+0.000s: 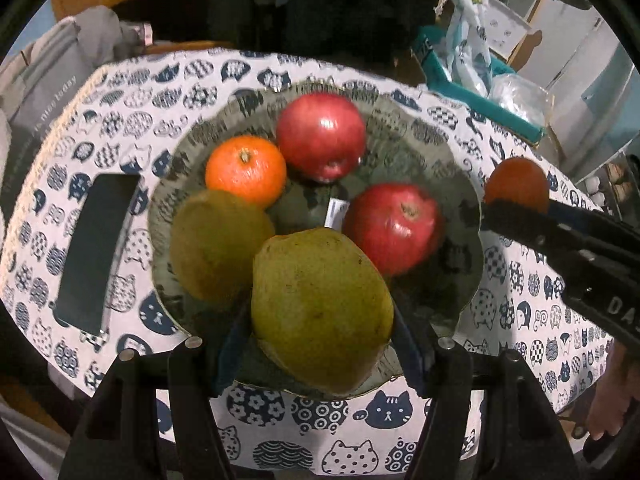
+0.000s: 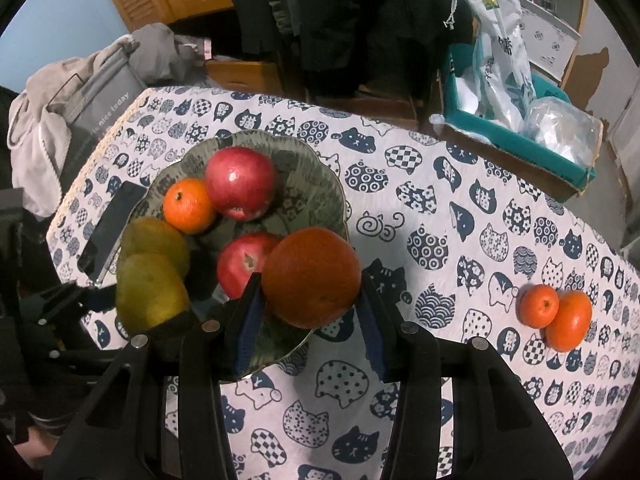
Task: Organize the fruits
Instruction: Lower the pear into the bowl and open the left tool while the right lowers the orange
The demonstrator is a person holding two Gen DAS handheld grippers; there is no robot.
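Observation:
A glass bowl (image 1: pixel 460 280) (image 2: pixel 320 184) on the cat-print cloth holds two red apples (image 1: pixel 320 136) (image 1: pixel 394 228), a mandarin (image 1: pixel 246 170) and a green pear (image 1: pixel 218 242). My left gripper (image 1: pixel 320 320) is shut on a second green pear (image 1: pixel 320 312) over the bowl's near rim; it also shows in the right wrist view (image 2: pixel 150 292). My right gripper (image 2: pixel 310 296) is shut on a dark orange (image 2: pixel 312 278) over the bowl's right rim, also seen in the left wrist view (image 1: pixel 518 180). Two mandarins (image 2: pixel 538 306) (image 2: pixel 570 320) lie on the cloth at right.
A black phone (image 1: pixel 96 252) (image 2: pixel 110 232) lies left of the bowl. A teal box with plastic bags (image 2: pixel 520 120) stands beyond the table's far right. A grey bag (image 2: pixel 96 116) and clothes sit at the far left edge.

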